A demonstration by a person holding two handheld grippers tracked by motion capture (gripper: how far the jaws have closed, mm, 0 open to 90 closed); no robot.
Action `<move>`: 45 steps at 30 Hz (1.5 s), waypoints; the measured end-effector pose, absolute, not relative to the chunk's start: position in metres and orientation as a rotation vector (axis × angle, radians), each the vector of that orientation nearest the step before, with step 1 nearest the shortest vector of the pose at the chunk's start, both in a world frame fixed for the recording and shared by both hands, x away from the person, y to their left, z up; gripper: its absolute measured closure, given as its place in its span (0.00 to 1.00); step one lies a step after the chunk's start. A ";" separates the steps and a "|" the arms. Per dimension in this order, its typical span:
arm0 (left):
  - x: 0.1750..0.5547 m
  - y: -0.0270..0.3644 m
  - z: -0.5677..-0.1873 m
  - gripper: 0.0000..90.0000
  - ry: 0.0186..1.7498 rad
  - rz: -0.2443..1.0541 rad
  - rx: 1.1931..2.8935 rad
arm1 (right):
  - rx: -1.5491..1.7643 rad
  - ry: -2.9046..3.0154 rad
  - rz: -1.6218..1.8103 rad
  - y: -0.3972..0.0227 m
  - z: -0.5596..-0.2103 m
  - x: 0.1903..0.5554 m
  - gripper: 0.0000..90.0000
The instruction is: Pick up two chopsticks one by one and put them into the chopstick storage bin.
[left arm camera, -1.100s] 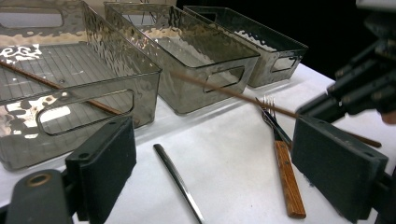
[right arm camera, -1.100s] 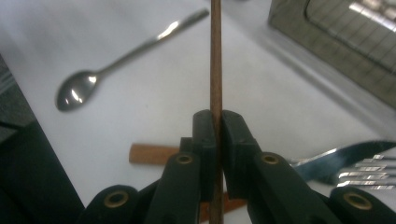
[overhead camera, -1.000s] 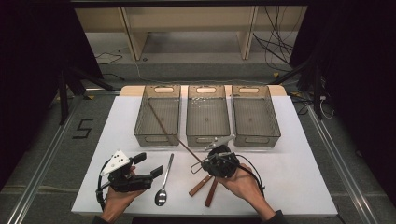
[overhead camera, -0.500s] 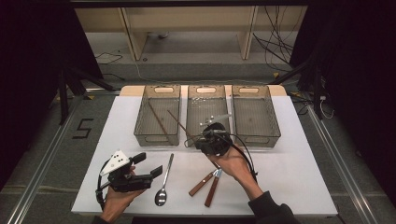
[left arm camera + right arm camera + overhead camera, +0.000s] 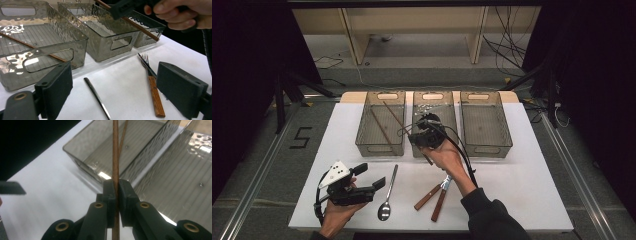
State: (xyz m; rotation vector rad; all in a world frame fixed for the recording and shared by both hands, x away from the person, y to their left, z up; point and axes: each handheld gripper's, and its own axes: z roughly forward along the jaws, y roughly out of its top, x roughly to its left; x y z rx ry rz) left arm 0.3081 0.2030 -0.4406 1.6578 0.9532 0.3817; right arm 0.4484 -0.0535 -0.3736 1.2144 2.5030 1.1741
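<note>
We held a thin brown wooden chopstick [image 5: 115, 157] pinched in the closed right tongs [image 5: 426, 134], above the bins at 12 o'clock. Next we judged to lower it into the left grey plastic bin [image 5: 381, 125], beside the other chopstick [image 5: 381, 129]. The left tongs [image 5: 362, 180] rested wide open, empty.

Lab/test rig: white table [image 5: 522, 185] ringed by black curtains [image 5: 252, 45], loose cables [image 5: 507, 50] on floor, taped "5" marker [image 5: 302, 137].

Three bins [image 5: 432, 125] sit at twelve o'clock on the surface [image 5: 522, 175]; spoon [image 5: 388, 192] and fork [image 5: 430, 194] lie at six.
</note>
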 end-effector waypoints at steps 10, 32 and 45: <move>0.308 0.203 -0.440 0.14 0.951 0.382 1.659 | 1.258 2.477 1.181 -0.032 -0.367 0.477 0.95; 0.308 0.204 -0.440 0.14 0.951 0.368 1.650 | 1.348 2.472 1.147 0.010 -0.377 0.522 0.94; 0.307 0.204 -0.439 0.14 0.942 0.369 1.654 | 1.386 2.448 1.123 0.025 -0.377 0.534 0.94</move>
